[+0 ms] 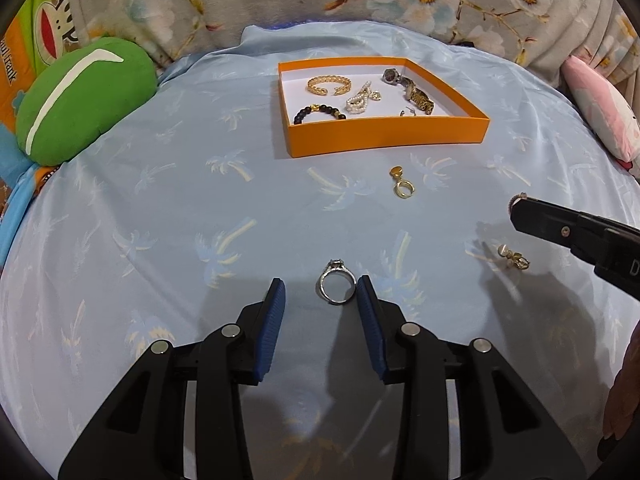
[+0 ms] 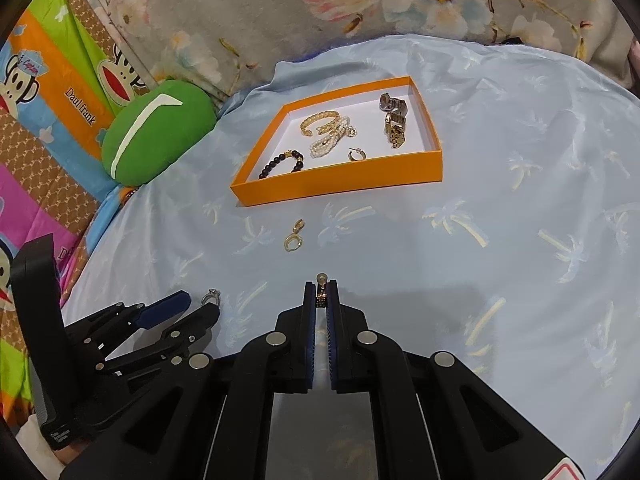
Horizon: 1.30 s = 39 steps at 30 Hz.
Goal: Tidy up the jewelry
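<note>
Open blue sheet (image 1: pixel 168 208) lies between the left tool (image 1: pixel 320 292) and the orange tray (image 1: pixel 384 132). A gold earring (image 1: pixel 402 184) interrupts the straight path just before the tray wall. The silver ring (image 1: pixel 337 285) sits between the parted jaws. The right tool (image 2: pixel 321 292) (shut on a small gold piece (image 2: pixel 320 282)) occupies the right side, above another gold earring (image 1: pixel 514 258). A green cushion (image 1: pixel 84 96) blocks the far left.

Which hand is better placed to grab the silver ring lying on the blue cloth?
Left. The left claw is open with the silver ring lying between its fingertips on the cloth. The right claw is shut on a small gold earring, so it is occupied.
</note>
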Tool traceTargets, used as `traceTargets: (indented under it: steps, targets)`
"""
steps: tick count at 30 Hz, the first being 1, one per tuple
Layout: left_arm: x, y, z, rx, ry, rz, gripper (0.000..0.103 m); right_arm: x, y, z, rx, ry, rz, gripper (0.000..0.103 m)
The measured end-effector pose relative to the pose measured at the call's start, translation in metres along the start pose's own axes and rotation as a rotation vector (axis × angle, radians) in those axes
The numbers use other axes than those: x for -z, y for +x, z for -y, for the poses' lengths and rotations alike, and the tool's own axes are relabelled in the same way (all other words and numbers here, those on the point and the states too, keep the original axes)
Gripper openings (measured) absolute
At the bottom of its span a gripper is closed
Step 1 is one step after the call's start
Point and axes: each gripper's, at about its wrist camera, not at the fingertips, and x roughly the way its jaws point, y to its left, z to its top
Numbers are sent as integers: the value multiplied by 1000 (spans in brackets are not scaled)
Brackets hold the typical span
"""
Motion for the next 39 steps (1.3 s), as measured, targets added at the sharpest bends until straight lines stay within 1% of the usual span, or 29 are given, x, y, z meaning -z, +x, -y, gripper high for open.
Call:
traceTargets:
  steps: [4, 8, 18, 22, 27, 31, 34, 39]
  targets:
    - [-1, 1, 4, 2, 7, 10, 33, 0, 0, -2, -1, -4, -1, 5]
    - [-2, 1, 4, 18, 6, 16, 19, 0, 0, -2, 4, -3, 1, 5]
    - [-5, -4, 1, 64, -24, 30, 19, -5, -5, -7, 5, -7, 17, 5]
    - [-13, -12, 2, 88, -34, 49, 19, -13, -9, -7, 6, -10, 31, 5]
    - [-41, -19, 2, 114, -36, 99, 19, -32, -9, -3, 20, -20, 57, 5]
    - [-70, -12, 0, 133, -47, 131, 19, -56, -3, 4, 28, -24, 81, 5]
    - [-98, 0, -4, 143, -58, 156, 19, -79, 9, 9, 34, -28, 93, 5]
    - [-138, 28, -6, 142, -66, 174, 19, -112, 36, 16, 54, -34, 102, 5]
